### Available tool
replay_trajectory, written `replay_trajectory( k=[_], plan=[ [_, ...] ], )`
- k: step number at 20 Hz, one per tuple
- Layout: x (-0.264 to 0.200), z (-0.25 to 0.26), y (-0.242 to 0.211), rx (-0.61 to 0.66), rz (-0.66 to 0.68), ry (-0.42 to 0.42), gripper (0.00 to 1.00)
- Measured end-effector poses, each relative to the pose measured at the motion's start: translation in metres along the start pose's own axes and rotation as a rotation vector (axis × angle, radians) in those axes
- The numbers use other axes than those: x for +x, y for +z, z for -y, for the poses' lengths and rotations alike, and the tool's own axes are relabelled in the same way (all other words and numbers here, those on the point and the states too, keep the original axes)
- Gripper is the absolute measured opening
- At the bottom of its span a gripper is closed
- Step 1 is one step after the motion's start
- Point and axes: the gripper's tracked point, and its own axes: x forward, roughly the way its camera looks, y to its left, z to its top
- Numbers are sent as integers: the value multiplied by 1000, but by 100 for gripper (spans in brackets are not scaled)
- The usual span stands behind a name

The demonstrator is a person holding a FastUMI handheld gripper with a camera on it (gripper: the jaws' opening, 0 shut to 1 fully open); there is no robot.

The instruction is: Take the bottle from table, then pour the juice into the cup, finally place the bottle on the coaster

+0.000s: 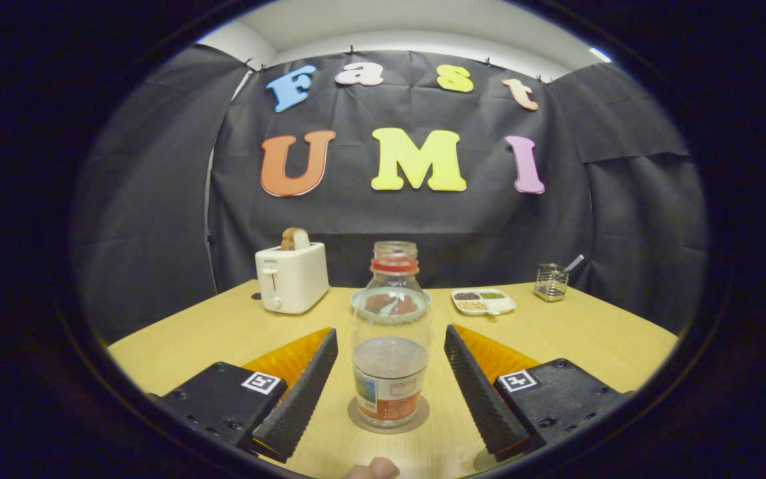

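Observation:
A clear glass bottle (391, 372) with a red ring at its neck and a printed label low on its body stands upright on a round brown coaster (417, 417). A little pale liquid shows above the label. My gripper (389, 338) is open, with one finger on each side of the bottle and a small gap at both sides. Neither finger presses on the glass. Just beyond the bottle sits a pale blue-rimmed round dish or cup (359, 301) with something red in it, partly seen through the glass.
On the wooden table (223, 332), a white toaster (292, 276) with a bread slice (295, 238) stands at the back left. A white divided tray (483, 301) and a wire holder (550, 282) sit back right. A person's fingertip (373, 469) shows near the fingers' base.

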Motion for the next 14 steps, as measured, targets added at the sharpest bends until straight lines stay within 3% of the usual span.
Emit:
replay_trajectory(
  k=[14],
  plan=[
    [-107, 10, 114, 20, 101, 6, 100]
  ],
)
